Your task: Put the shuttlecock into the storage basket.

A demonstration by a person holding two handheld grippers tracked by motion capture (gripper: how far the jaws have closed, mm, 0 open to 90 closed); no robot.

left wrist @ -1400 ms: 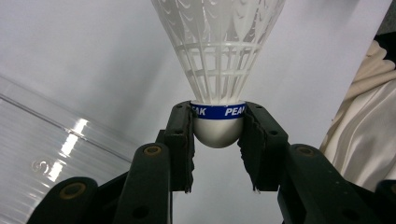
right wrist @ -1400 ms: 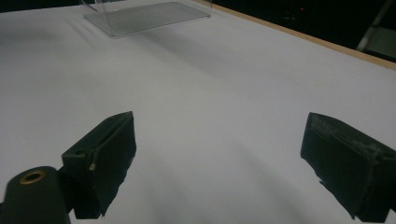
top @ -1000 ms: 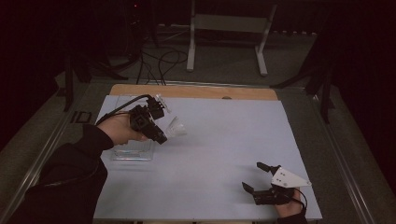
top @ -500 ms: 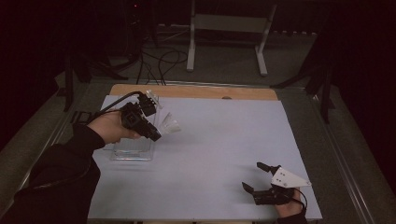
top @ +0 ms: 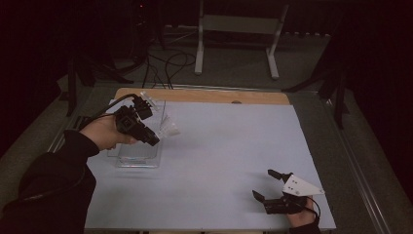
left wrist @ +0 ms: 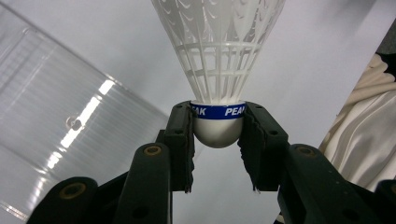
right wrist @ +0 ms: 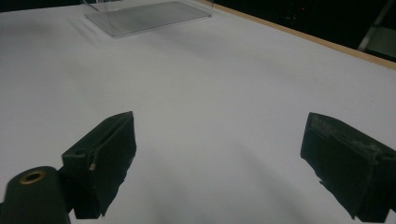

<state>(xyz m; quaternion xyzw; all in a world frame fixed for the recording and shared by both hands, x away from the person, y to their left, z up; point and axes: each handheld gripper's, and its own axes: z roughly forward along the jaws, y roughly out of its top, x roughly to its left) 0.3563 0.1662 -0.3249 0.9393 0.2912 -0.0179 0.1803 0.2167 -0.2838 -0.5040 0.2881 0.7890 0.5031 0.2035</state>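
Left gripper view: the left gripper (left wrist: 217,135) has its jaws clamped on the rounded cork of a white shuttlecock (left wrist: 218,70), one pad on each side of the blue band, with the skirt pointing away from the camera. A clear plastic box (left wrist: 70,116) lies at 9 o'clock of the cork in this view.

In the high view, the left hand (top: 104,131) holds the left gripper (top: 155,140) above the surface (top: 229,146), over the far right part of the clear plastic box (top: 139,146). The shuttlecock (top: 170,129) projects from the jaws toward 2 o'clock, clear of the surface. The forearm enters from 7 o'clock and the gripper body slopes down toward 4 o'clock.

Step in hand, as judged: transport of the shuttlecock with the grip secure. The frames do not settle whether it is going into the box or coming out of it. If placement is intended, the next move calls for tipping the cork down over the box opening, lowering it inside the walls, then parting the jaws.

The right gripper (top: 270,186) rests low on the surface near 5 o'clock, well apart from the box. In the right gripper view its jaws stand wide apart with nothing between them; the right hand (top: 302,219) lies at the near edge.
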